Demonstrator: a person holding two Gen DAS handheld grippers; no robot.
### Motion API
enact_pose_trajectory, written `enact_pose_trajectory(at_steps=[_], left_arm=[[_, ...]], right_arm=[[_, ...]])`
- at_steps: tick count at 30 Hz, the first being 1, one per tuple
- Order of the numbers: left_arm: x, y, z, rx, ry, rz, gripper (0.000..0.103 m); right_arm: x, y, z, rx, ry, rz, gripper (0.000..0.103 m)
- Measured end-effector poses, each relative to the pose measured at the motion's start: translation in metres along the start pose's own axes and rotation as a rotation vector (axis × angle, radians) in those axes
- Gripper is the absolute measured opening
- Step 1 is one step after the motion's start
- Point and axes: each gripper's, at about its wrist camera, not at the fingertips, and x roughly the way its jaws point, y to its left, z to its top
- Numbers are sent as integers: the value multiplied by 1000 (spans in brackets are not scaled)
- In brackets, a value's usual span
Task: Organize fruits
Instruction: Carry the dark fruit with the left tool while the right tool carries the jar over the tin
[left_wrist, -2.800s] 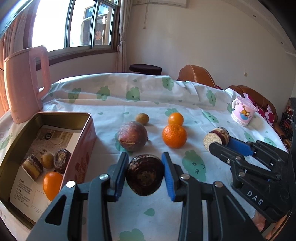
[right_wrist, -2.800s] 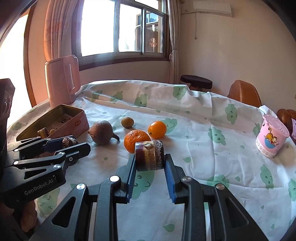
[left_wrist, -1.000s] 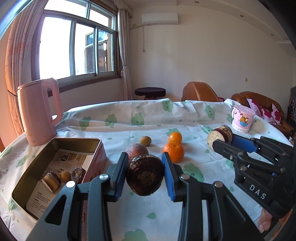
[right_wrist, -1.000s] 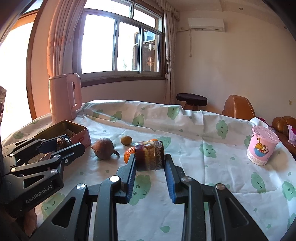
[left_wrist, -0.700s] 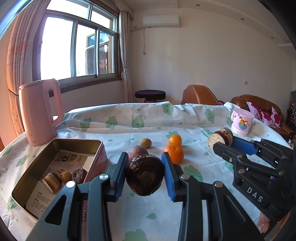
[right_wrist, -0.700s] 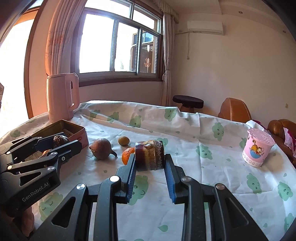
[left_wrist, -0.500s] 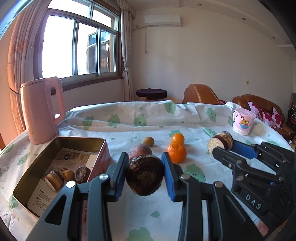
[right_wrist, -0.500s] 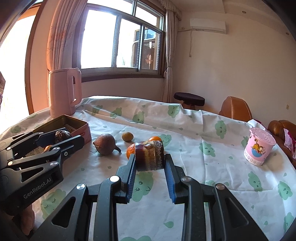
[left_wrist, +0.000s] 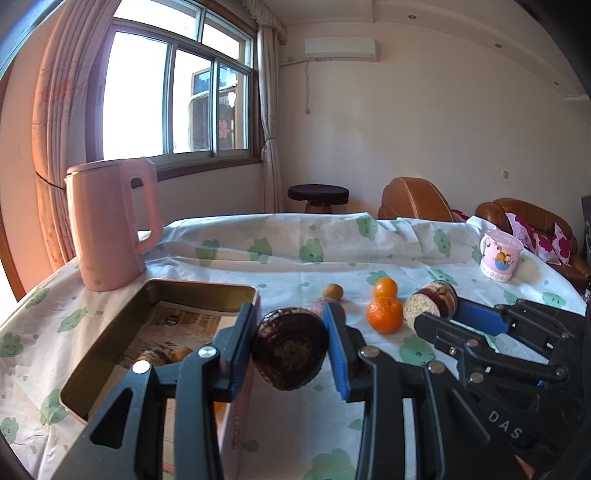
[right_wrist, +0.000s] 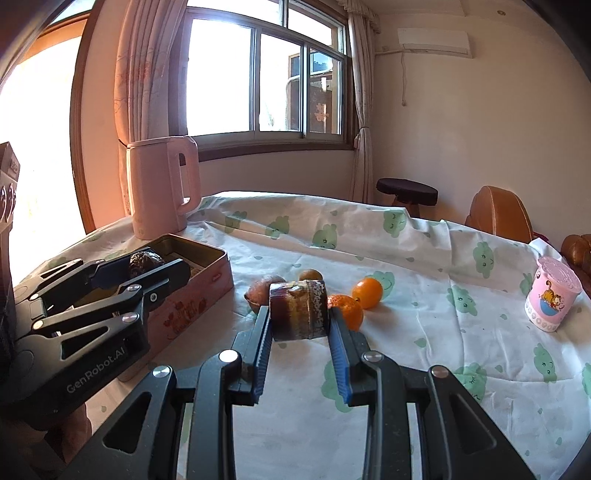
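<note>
My left gripper (left_wrist: 290, 317) is shut on a dark brown round fruit half (left_wrist: 290, 350), held over the near right corner of the open tin box (left_wrist: 162, 286). My right gripper (right_wrist: 299, 321) is shut on a dark cylindrical fruit chunk (right_wrist: 297, 299) above the tablecloth. Each gripper appears in the other's view: the left gripper (right_wrist: 146, 269) above the tin box (right_wrist: 207, 280), the right gripper (left_wrist: 437, 312) near two oranges (left_wrist: 384, 314). A reddish-brown fruit (right_wrist: 260, 290) and a small brown fruit (right_wrist: 310, 275) lie on the cloth. Fruit pieces in the tin are partly hidden.
A tall pink kettle (left_wrist: 110, 229) stands behind the tin. A pink cartoon cup (right_wrist: 552, 299) sits at the far right of the table. A dark stool (left_wrist: 317, 194) and brown chairs (left_wrist: 413, 197) stand beyond the table's far edge.
Both grippers have carried their fruit pieces left toward the tin, which now looms closer in both views. Both grips are unchanged.
</note>
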Motion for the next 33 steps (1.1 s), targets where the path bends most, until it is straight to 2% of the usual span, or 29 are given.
enact_pose_trajectory(at_steps=[18, 33], left_arm=[[-3, 58, 0, -39, 20, 102, 39], [-5, 103, -4, -76, 44, 175, 39]], right_arm=[[9, 48, 20, -53, -11, 106, 32], [17, 81, 18, -75, -4, 174, 32]])
